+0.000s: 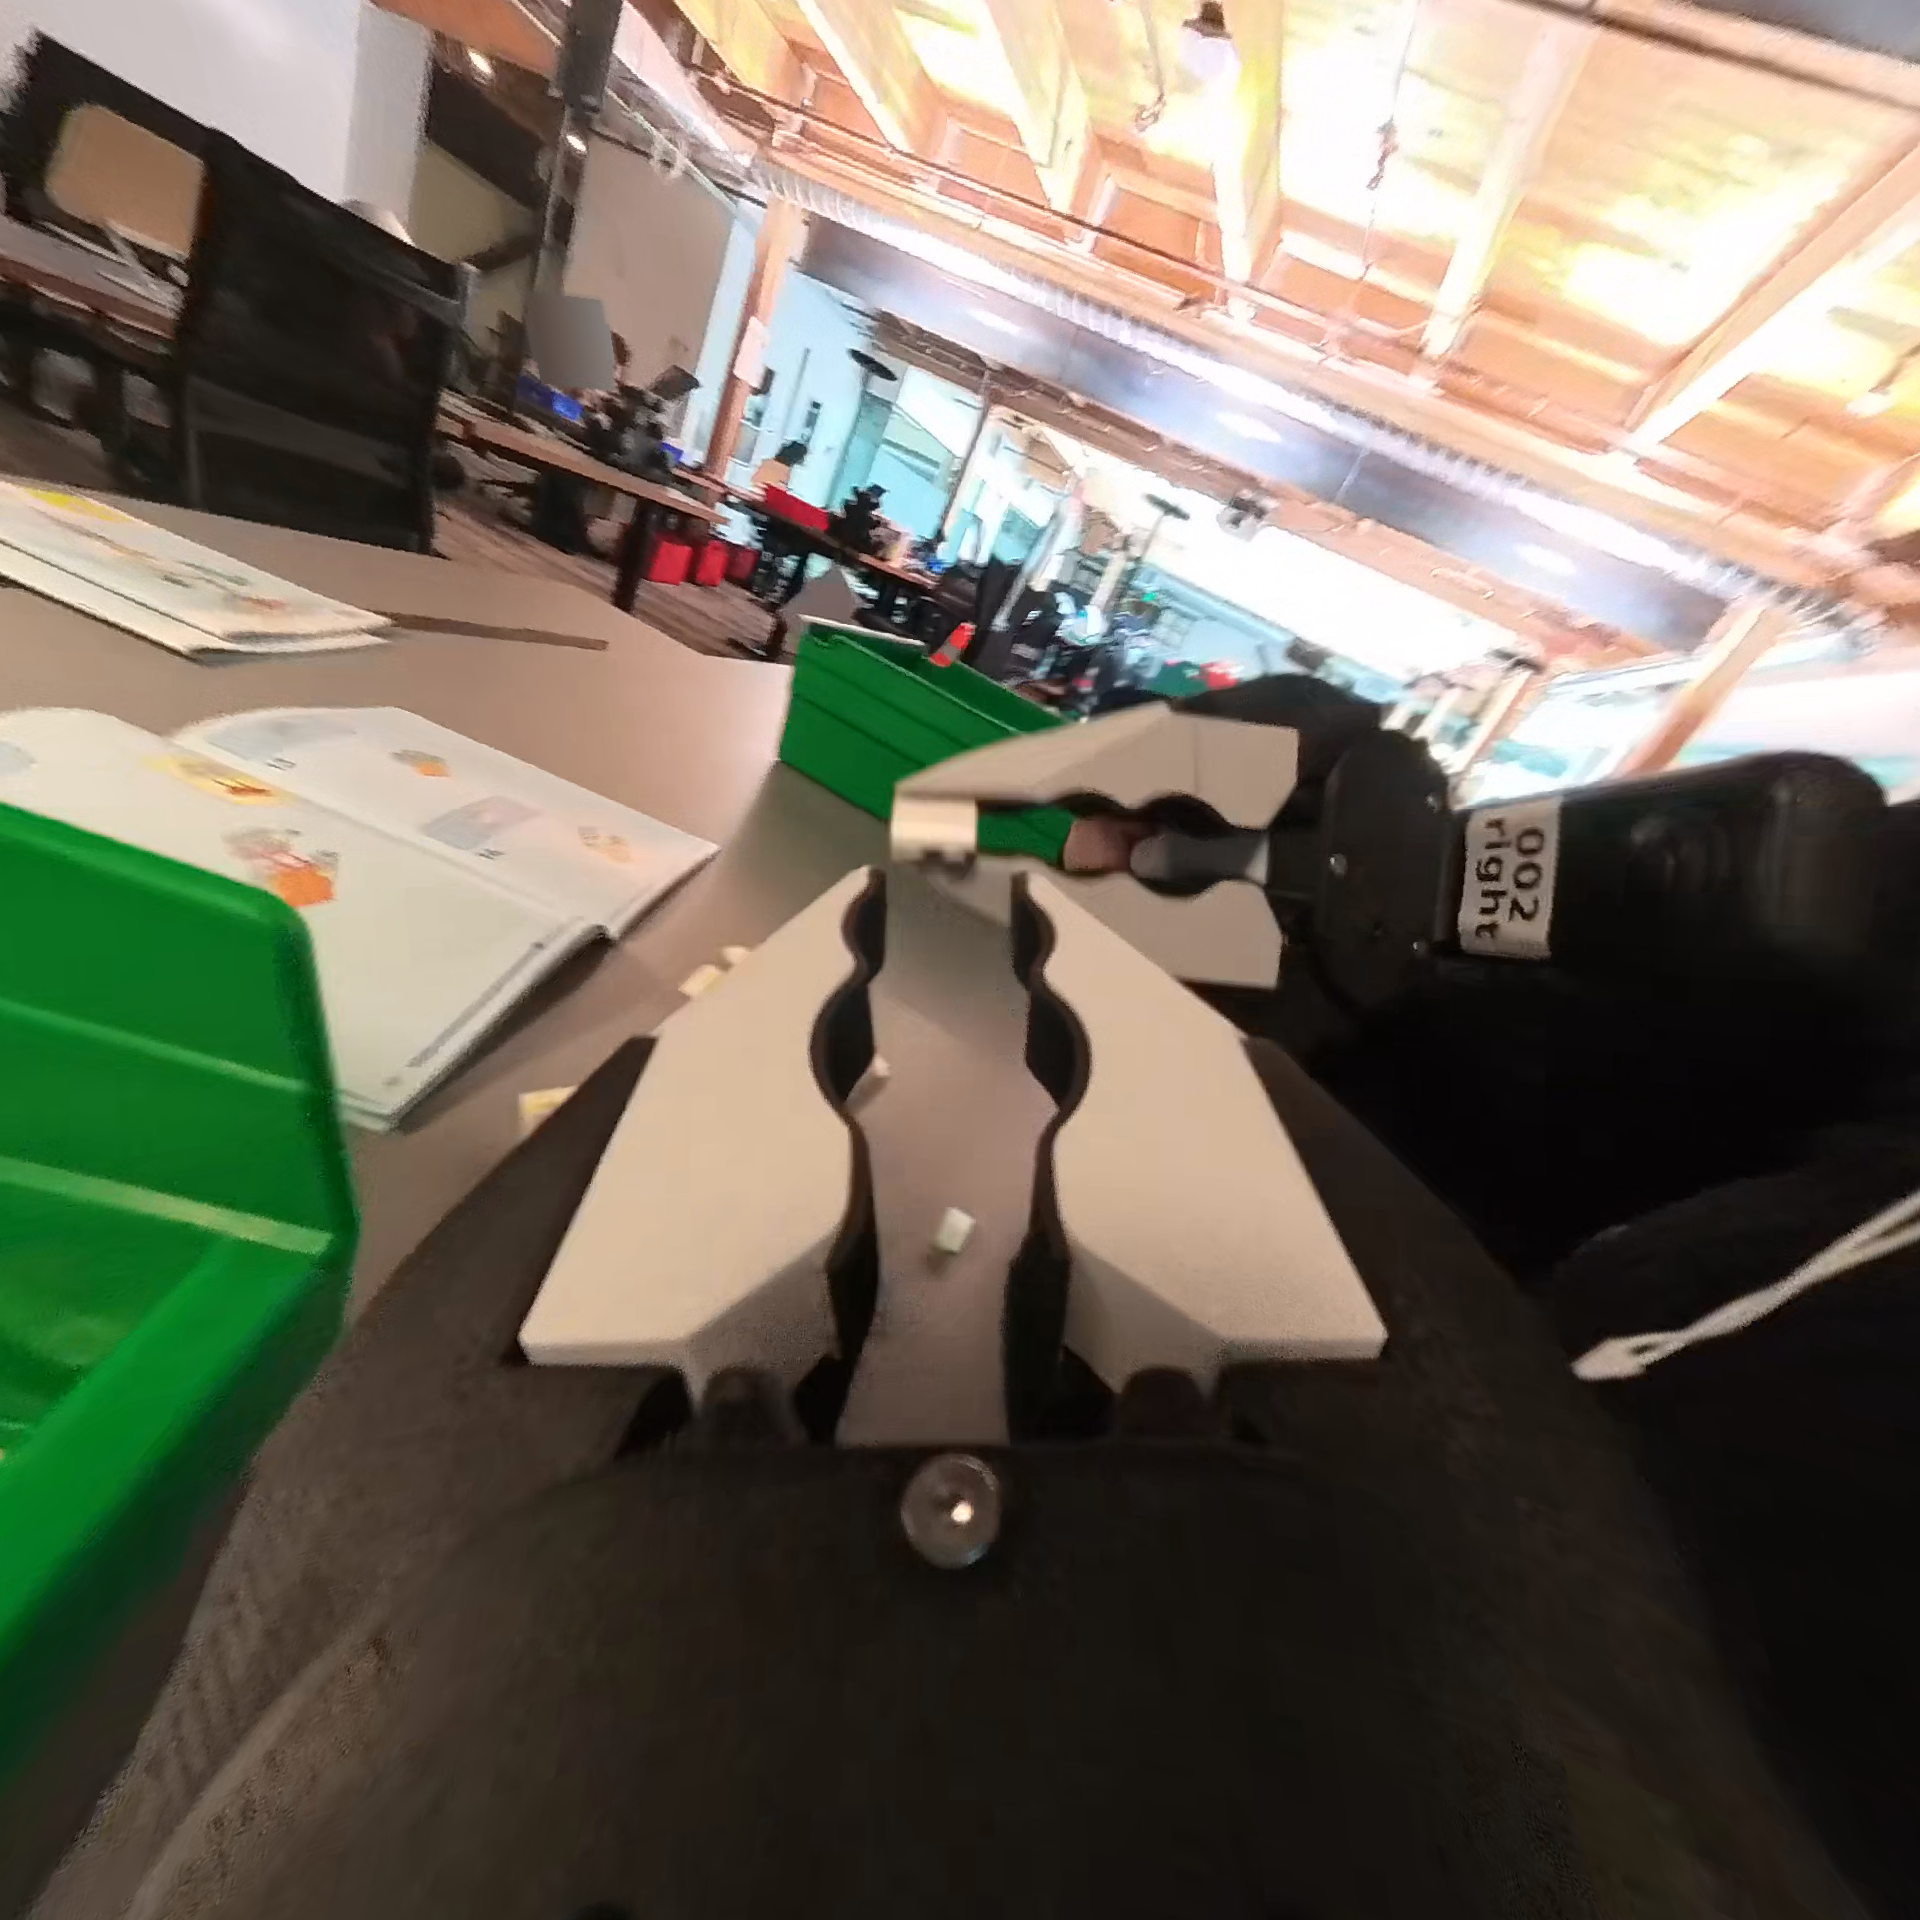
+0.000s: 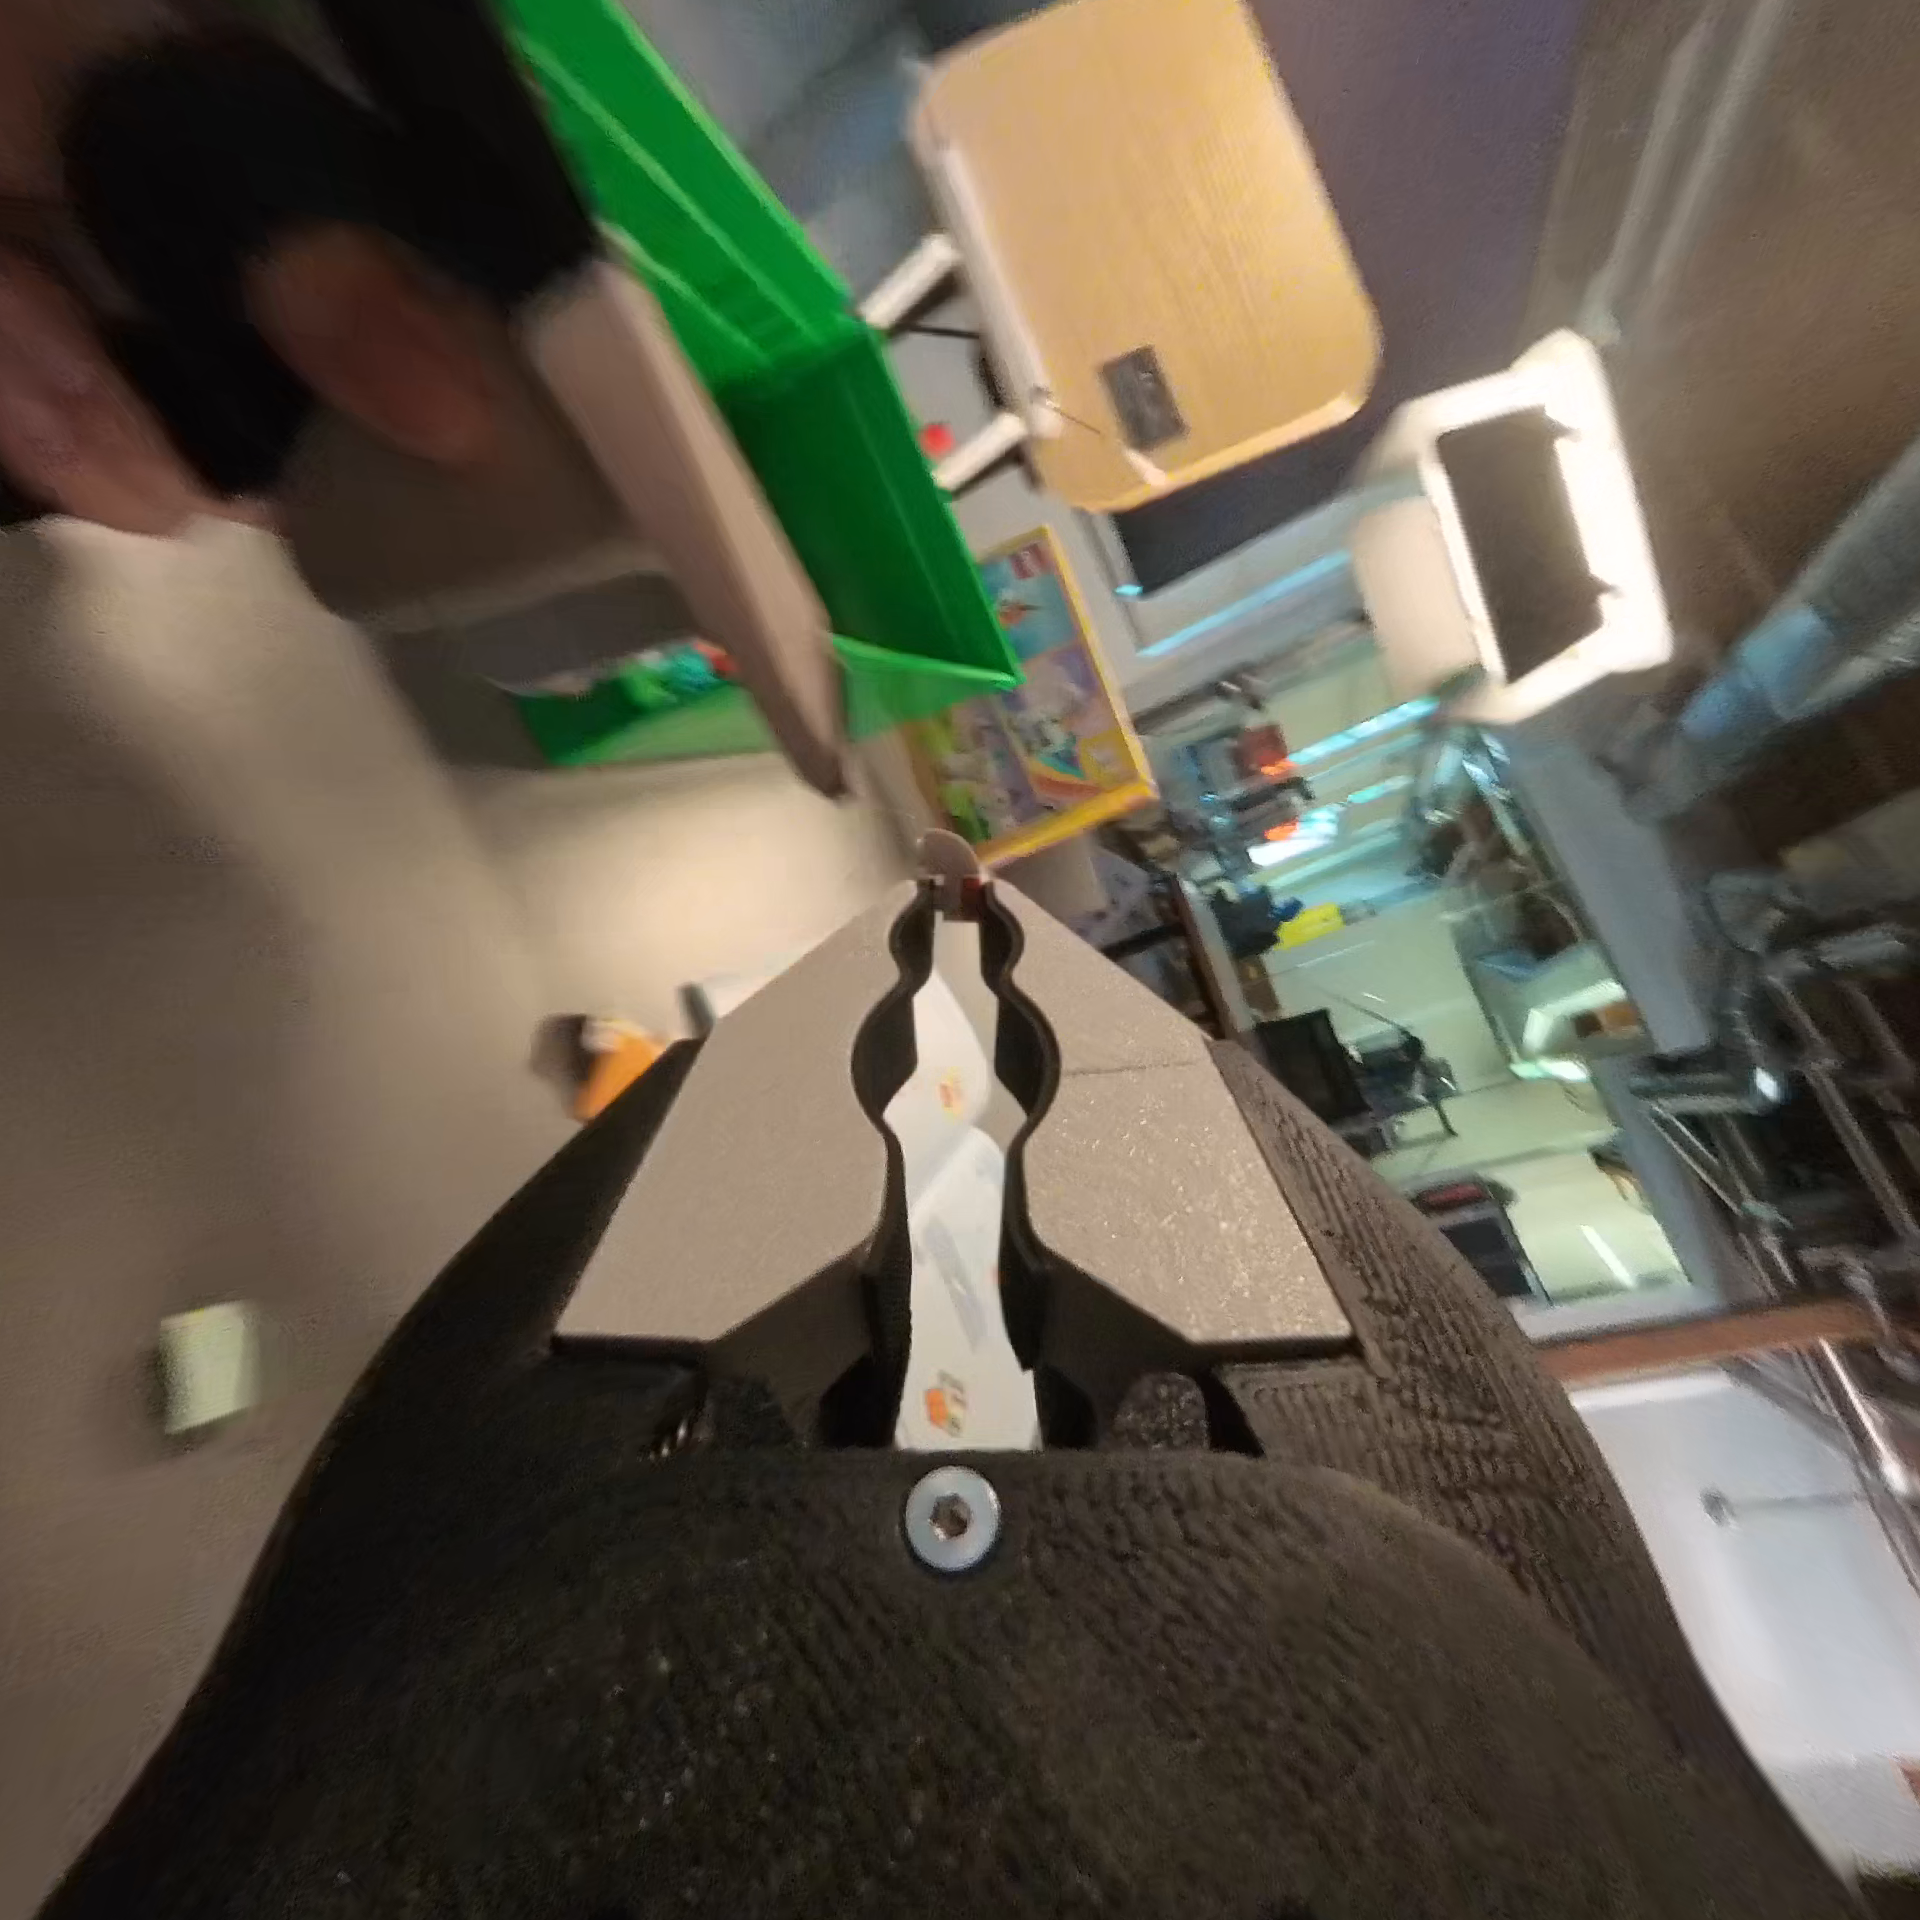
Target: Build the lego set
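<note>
My right gripper [image 2: 951, 885] is shut on a small light-grey Lego piece [image 2: 948, 850] with a dark red bit beside it at the tips. In the left wrist view the right gripper [image 1: 940, 854] comes in from the right and holds that piece [image 1: 928, 826] just above and beyond my left gripper's tips. My left gripper [image 1: 945, 891] is open and empty, low over the grey table [image 1: 623, 717]. A small white Lego piece [image 1: 954, 1236] lies on the table between its fingers. One left finger [image 2: 707, 540] and a hand show blurred in the right wrist view.
A green bin [image 1: 156, 1143] stands close on the left and another green bin [image 1: 894, 717] farther back. An open instruction booklet [image 1: 416, 862] and a second booklet [image 1: 156, 582] lie on the table. Small white pieces [image 1: 545, 1107] lie by it. A Lego box [image 2: 1039, 686] stands behind the bins. Only a small space, under 4 cm, lies between the two pairs of fingers.
</note>
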Demonstrator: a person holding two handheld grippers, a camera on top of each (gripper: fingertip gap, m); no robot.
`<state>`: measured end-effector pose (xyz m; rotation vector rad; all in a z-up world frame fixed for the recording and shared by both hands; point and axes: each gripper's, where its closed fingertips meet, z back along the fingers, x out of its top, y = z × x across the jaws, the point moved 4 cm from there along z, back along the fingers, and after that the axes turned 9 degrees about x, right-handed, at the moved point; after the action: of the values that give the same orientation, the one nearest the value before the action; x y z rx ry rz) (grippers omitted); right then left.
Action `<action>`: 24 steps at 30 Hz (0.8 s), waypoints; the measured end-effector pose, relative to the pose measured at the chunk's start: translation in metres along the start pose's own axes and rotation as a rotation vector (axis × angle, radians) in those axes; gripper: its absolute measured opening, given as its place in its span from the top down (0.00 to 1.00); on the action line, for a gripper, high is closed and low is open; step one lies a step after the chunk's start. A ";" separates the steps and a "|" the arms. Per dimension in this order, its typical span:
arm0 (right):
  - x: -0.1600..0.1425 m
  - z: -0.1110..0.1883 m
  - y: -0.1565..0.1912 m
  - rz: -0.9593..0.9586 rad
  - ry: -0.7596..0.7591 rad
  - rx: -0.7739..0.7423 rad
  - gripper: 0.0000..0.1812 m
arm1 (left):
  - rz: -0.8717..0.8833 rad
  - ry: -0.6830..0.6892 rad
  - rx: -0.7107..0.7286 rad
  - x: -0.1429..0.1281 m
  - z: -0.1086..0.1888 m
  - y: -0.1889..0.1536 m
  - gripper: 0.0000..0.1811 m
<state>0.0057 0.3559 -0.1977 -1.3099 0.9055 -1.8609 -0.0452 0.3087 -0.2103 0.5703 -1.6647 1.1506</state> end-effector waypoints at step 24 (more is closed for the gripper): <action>-0.210 0.042 -0.094 -0.700 -0.110 -0.622 0.97 | -0.490 -0.142 0.424 -0.004 -0.017 0.030 0.83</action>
<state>0.0879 0.5743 -0.2093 -2.3208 1.1077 -2.0415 -0.0597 0.3367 -0.2250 1.2759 -1.2867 1.1096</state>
